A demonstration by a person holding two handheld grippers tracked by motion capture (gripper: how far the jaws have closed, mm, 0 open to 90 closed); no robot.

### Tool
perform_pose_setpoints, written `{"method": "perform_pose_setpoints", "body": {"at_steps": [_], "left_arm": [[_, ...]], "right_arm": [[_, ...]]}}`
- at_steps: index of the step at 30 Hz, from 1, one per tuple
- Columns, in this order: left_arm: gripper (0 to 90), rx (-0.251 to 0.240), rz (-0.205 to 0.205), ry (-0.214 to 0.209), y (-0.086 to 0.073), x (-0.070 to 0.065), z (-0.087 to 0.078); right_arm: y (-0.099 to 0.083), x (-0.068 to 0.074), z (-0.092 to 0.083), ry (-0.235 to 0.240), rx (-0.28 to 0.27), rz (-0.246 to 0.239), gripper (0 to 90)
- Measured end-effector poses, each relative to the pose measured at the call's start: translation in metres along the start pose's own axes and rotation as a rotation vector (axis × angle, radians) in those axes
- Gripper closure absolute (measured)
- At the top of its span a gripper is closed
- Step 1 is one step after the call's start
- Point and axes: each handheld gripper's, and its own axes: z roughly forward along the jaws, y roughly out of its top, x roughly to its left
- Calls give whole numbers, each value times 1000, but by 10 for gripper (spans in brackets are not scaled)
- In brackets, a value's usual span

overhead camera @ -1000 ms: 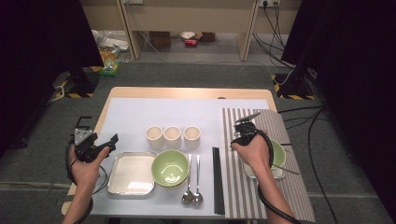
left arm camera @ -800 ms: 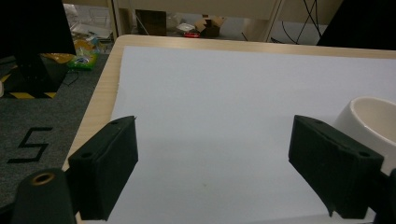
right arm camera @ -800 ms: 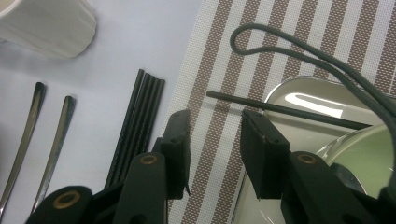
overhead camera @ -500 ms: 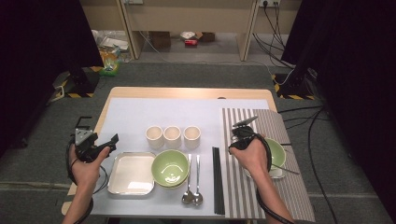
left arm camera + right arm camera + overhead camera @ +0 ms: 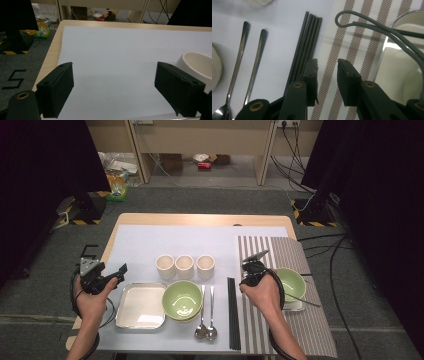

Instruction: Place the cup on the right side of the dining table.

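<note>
Since a second ago the right gripper (image 5: 327, 82) has sunk toward the chopsticks (image 5: 233, 312), jaws just been narrowing, nothing between; left gripper (image 5: 113, 92) spread, empty. Three cups (image 5: 184, 266), two spoons (image 5: 206, 312); floor marking (image 5: 14, 78) reads "5".

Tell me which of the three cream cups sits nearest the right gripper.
The rightmost cup of the row. It stands closest to the chopsticks and the striped mat, where the right gripper is; the other two lie further left.
</note>
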Motion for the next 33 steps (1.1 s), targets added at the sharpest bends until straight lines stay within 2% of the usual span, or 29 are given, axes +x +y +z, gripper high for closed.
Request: {"method": "perform_pose_setpoints", "body": {"at_steps": [5, 9, 17, 20, 30, 33], "left_arm": [[149, 3, 1, 0, 0, 0, 0], [149, 0, 1, -1, 0, 0, -1], [149, 2, 2, -2, 0, 0, 0], [149, 0, 1, 0, 0, 0, 0], [149, 1, -1, 0, 0, 0, 0], [149, 1, -1, 0, 0, 0, 0]], "right_arm": [[-3, 7, 6, 10, 17, -10, 726], [-6, 12, 11, 9, 33, -1, 736], [-9, 16, 23, 10, 52, -19, 744], [-9, 19, 24, 9, 61, -3, 750], [-12, 22, 32, -5, 83, -6, 765], [-12, 23, 33, -24, 81, -10, 779]]}}
